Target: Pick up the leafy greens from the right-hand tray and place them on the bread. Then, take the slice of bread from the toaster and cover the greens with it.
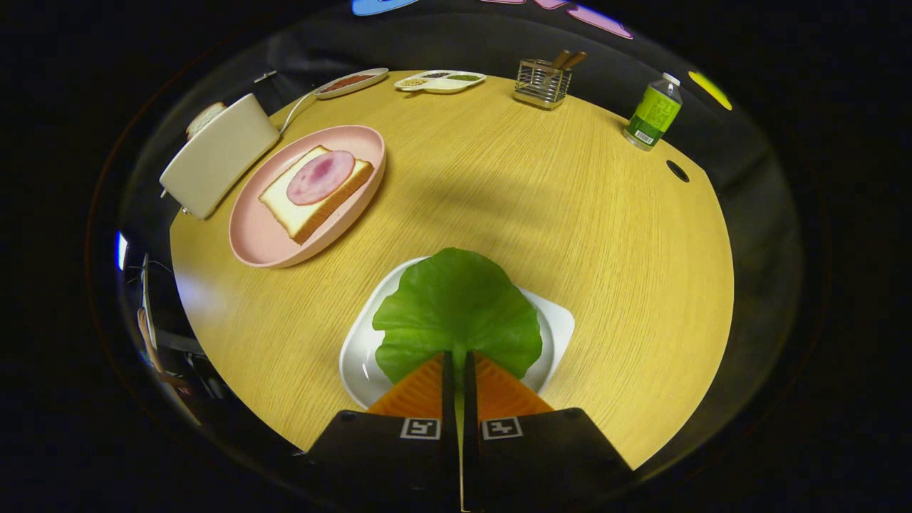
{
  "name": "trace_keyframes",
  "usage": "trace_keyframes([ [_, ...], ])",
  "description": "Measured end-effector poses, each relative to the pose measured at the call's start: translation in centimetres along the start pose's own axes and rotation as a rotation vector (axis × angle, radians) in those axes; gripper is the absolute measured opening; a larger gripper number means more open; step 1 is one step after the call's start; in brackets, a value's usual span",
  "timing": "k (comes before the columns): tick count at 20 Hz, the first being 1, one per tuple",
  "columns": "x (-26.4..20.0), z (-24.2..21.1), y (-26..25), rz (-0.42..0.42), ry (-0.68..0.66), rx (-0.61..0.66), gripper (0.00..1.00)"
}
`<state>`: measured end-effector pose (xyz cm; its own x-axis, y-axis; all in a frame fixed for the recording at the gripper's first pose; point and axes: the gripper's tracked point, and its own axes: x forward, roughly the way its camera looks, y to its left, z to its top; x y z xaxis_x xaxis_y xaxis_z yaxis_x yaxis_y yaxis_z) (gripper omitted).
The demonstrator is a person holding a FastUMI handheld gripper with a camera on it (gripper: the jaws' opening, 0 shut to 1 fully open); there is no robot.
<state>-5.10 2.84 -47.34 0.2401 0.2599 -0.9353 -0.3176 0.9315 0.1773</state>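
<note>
The greens (456, 310) are pinched at the stem between the gripper's (459, 360) nearly closed fingers, above the white tray (559, 324). Beyond the tray, bread (313, 206) topped with ham (320, 177) is held on a pink plate (260, 242); a slice (205, 117) sits in the toaster (217, 157).

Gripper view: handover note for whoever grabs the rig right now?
Gripper: fingers closed on the stem edge of the leafy green, leaf over the white tray.
Pink plate beyond and to the left holds the bread topped with a ham slice.
Toaster beside the plate, second bread slice sticking out of it.
Done: greens gripped.
Left: carry the leaf onto the ham, then fetch the toaster slice and cover.
</note>
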Motion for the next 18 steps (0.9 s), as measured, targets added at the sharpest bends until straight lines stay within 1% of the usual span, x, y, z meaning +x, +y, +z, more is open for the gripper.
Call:
trace_keyframes([
  [4, -3.2, 1.6, 0.4, -0.004, -0.062, 0.034, 0.06],
  [6, -5.5, 3.3, 1.0, -0.003, -0.11, 0.037, 0.07],
  [11, -10.2, 8.8, 5.8, 0.061, -0.211, 0.047, 0.06],
  [14, -10.8, 11.7, 9.2, 0.095, -0.236, 0.036, 0.06],
  [18, -9.3, 14.6, 13.3, 0.121, -0.23, 0.018, 0.06],
])
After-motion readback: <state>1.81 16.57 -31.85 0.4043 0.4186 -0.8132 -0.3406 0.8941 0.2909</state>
